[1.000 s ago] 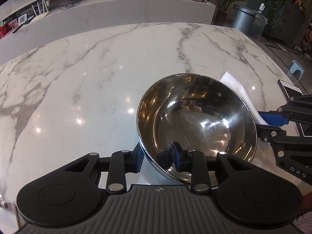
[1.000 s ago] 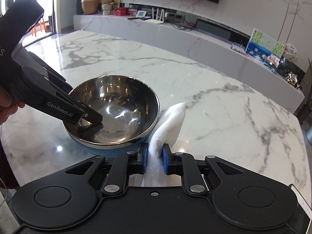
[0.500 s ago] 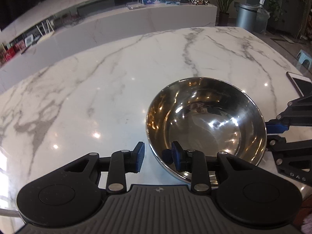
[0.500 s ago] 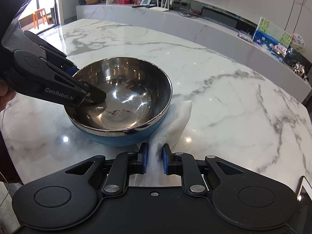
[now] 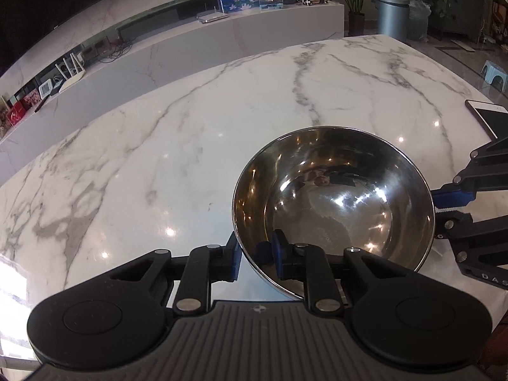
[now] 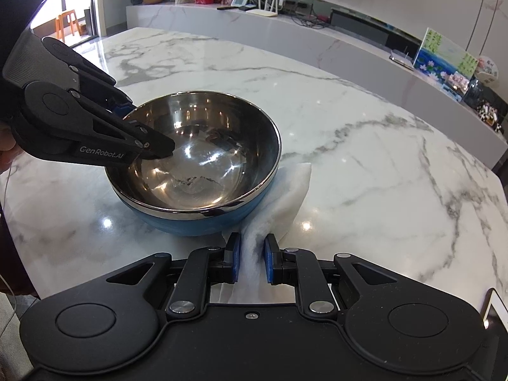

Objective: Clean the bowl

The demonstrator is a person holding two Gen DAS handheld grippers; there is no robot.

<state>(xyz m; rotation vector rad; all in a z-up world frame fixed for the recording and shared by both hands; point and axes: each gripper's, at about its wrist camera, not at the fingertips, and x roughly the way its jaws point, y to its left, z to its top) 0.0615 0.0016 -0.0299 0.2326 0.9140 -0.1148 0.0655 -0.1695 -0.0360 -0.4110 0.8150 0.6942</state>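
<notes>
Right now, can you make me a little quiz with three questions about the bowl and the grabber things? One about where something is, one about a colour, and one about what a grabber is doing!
1. Where does the white cloth lie?
A. Inside the bowl
B. On the table beside the bowl, partly under it
C. On the phone

2. What colour is the outside of the bowl?
A. Red
B. Green
C. Blue

3. What is the left gripper doing?
A. Pinching the bowl's rim
B. Hanging wide open over the table
C. Holding the cloth

Answers:
1 B: the cloth spreads on the marble by the bowl's base, its near end pinched in the right gripper.
2 C: below the shiny steel rim the wall is blue.
3 A: one finger sits inside the rim and one outside, and the jaws have just been closing on it.
</notes>
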